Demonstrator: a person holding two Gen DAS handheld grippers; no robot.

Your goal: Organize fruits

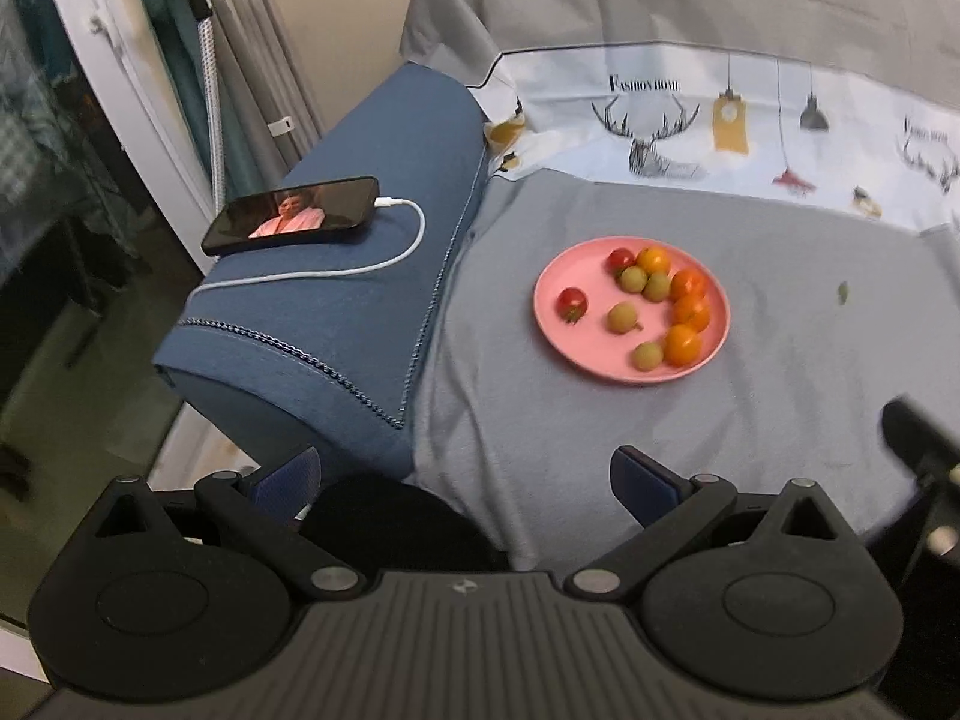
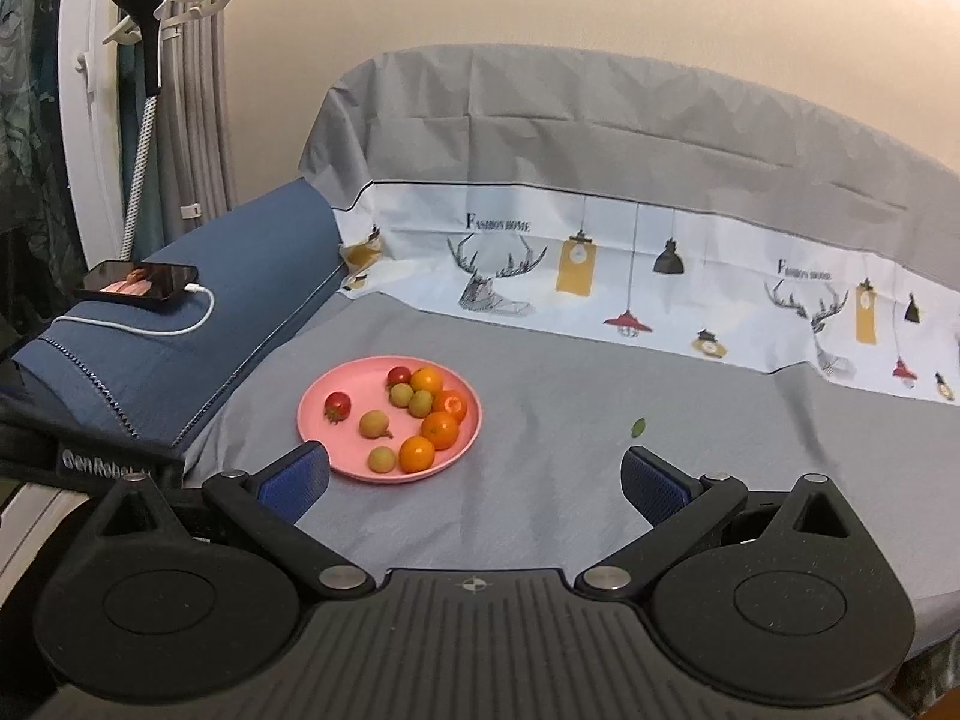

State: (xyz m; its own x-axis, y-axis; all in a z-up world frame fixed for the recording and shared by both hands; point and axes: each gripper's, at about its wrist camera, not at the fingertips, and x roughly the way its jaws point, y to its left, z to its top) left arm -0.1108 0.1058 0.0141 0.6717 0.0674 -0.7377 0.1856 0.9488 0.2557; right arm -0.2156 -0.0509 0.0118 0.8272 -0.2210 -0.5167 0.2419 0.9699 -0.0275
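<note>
A pink plate (image 1: 576, 342) (image 2: 336, 456) lies on the grey cloth. On it are several orange fruits (image 1: 683, 344) (image 2: 417, 454), several small green fruits (image 1: 624, 318) (image 2: 373, 423) and two red strawberries (image 1: 571, 302) (image 2: 337, 407). My left gripper (image 1: 465, 477) is open and empty, above the near cloth, short of the plate and to its left. My right gripper (image 2: 474, 480) is open and empty, near the plate's front right edge. Part of the right gripper shows at the right edge of the left wrist view (image 1: 918, 438).
A blue cushion (image 1: 336, 312) (image 2: 180, 348) lies left of the plate with a phone (image 1: 294, 215) (image 2: 141, 281) and white cable on it. A small green leaf (image 1: 843, 293) (image 2: 637, 427) lies on the grey cloth (image 1: 600, 432) right of the plate. A printed sheet (image 2: 600, 258) rises behind.
</note>
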